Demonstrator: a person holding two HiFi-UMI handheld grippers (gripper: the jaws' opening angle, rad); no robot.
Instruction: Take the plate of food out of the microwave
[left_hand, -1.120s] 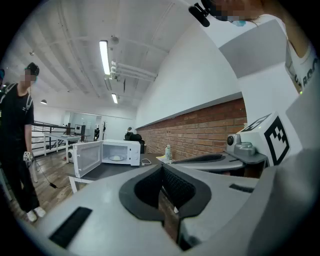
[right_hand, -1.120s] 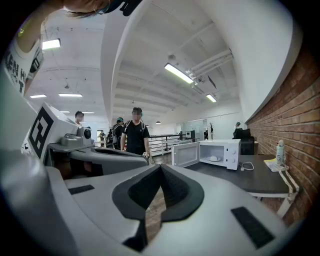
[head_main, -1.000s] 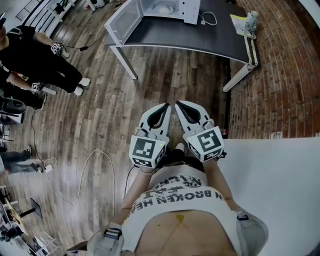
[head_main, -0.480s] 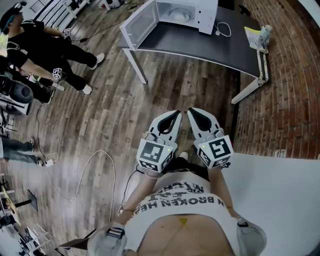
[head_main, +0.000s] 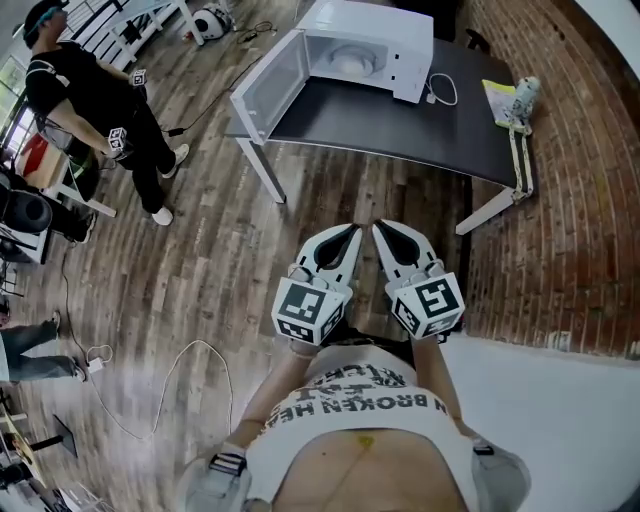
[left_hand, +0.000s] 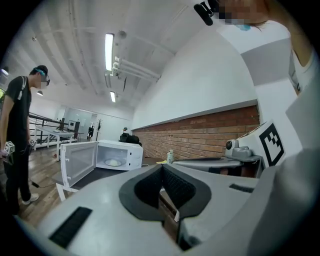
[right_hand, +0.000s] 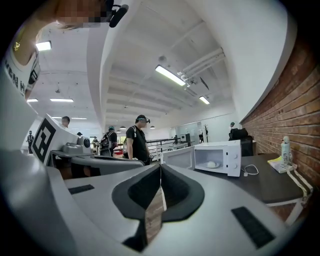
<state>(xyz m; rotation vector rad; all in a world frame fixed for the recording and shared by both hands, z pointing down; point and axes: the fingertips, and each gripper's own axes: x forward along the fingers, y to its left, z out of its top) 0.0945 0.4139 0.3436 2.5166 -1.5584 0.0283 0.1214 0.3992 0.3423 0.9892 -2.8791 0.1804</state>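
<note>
A white microwave (head_main: 365, 45) stands on a dark table (head_main: 400, 120) far ahead, its door (head_main: 268, 85) swung wide to the left. Inside it lies a plate of pale food (head_main: 352, 62), also seen as the plate of food (left_hand: 114, 162) and the plate of food (right_hand: 212, 164) in the two gripper views. My left gripper (head_main: 352, 233) and right gripper (head_main: 380, 228) are held side by side in front of my chest, over the wooden floor, well short of the table. Both are shut with nothing between the jaws.
A person in black (head_main: 95, 100) stands at the left holding marker cubes. A spray bottle (head_main: 522, 95) and yellow paper lie on the table's right end. A brick wall (head_main: 580, 200) runs along the right. A white cable (head_main: 160, 390) loops on the floor.
The table and microwave have come closer and sit lower in the head view as I walk toward them. Both grippers keep their side-by-side pose, still shut.
</note>
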